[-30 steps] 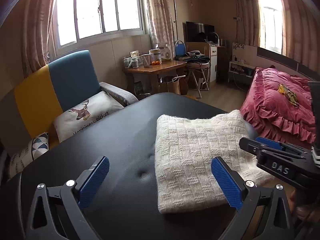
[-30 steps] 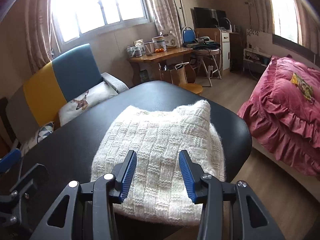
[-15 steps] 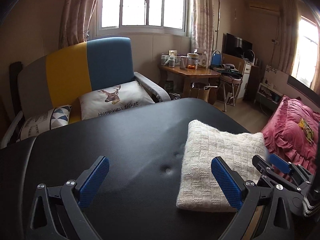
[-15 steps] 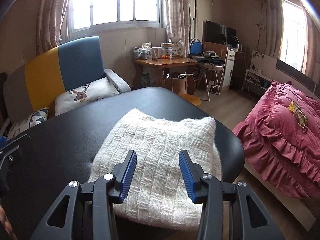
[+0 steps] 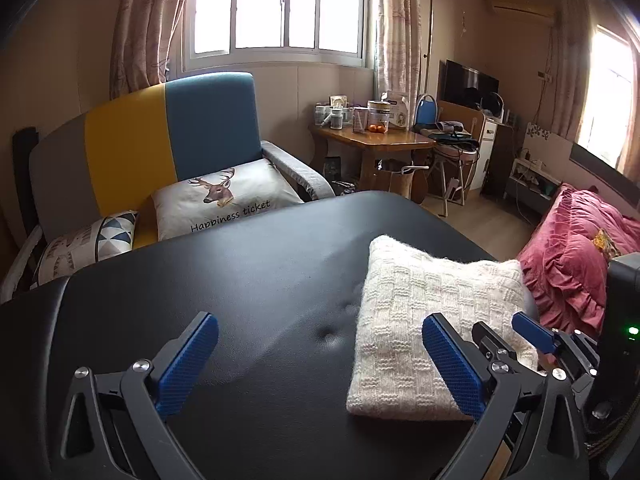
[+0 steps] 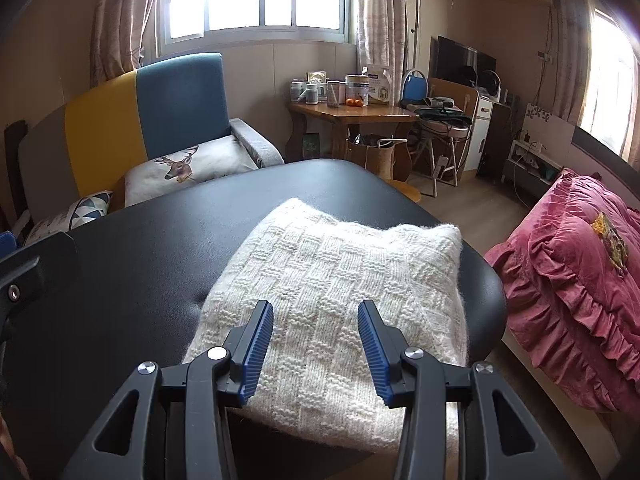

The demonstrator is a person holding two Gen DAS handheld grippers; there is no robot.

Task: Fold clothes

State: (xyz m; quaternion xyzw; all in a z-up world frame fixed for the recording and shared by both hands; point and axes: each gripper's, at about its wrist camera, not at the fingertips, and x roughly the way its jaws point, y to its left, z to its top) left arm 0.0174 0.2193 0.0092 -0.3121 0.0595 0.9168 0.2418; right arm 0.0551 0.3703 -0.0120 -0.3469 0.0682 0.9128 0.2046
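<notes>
A folded cream knitted sweater [image 5: 432,320] [image 6: 340,264] lies on the right part of the black table [image 5: 200,280] [image 6: 140,260]. My left gripper [image 5: 320,332] hangs wide open over the bare tabletop, its right finger in front of the sweater's left edge, nothing between the jaws. My right gripper [image 6: 315,312] hovers over the sweater's near edge with its jaws partly apart and no cloth pinched between the pads. It also shows at the right of the left wrist view as the right gripper [image 5: 506,330].
A blue, yellow and grey sofa [image 5: 168,136] with a deer pillow [image 5: 224,196] stands behind the table. A cluttered wooden side table [image 5: 372,140] is at the back. A red quilted bed [image 6: 580,280] lies close to the table's right edge, with wooden floor between.
Both views have rolled to level. The left gripper has shifted left, so the sweater now sits mostly right of its jaws. The right gripper's opening is the same.
</notes>
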